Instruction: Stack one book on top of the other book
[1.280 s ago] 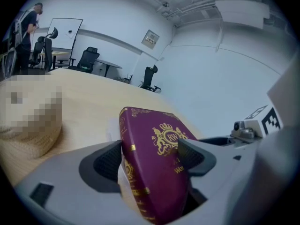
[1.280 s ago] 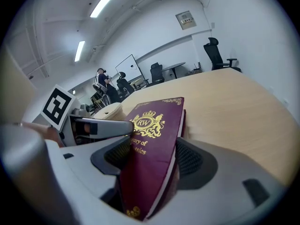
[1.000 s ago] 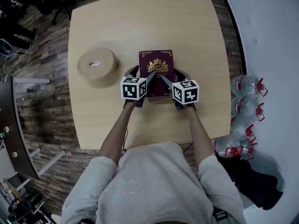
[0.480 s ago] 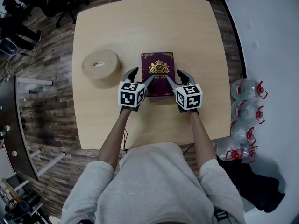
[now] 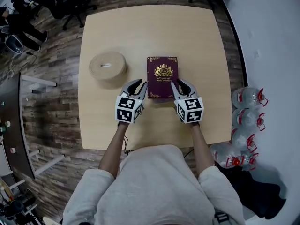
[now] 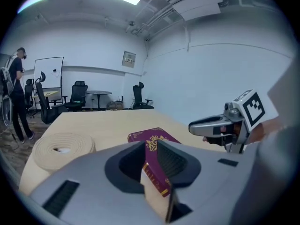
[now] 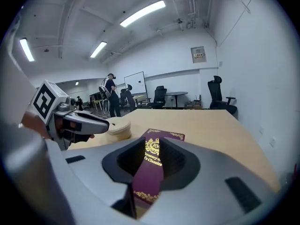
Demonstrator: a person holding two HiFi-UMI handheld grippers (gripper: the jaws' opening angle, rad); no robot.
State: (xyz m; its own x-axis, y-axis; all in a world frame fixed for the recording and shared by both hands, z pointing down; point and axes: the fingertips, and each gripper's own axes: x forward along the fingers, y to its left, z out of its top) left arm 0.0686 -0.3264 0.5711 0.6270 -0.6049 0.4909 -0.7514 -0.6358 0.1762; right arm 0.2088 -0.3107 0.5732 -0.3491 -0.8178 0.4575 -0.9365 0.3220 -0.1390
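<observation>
A maroon book [image 5: 162, 76] with a gold crest lies flat on the wooden table [image 5: 201, 41]; a thick cream page edge shows under its cover in the left gripper view [image 6: 152, 139]. I cannot tell whether a second book lies beneath it. My left gripper [image 5: 139, 84] hangs just off the book's near left corner, and my right gripper [image 5: 180, 85] hangs off the near right corner. The jaws of both have just been closing to a narrow gap. Nothing is pressed between them; the book [image 7: 157, 149] only shows through the gaps.
A beige coiled roll [image 5: 108, 67] sits on the table left of the book. Several water bottles [image 5: 248, 86] stand on the floor by the table's right edge. Office chairs [image 5: 61, 3] and a standing person [image 6: 16, 93] are beyond the far left.
Both grippers have drawn back from over the book's near end toward me and risen. Their jaws have narrowed. The book stays flat on the table.
</observation>
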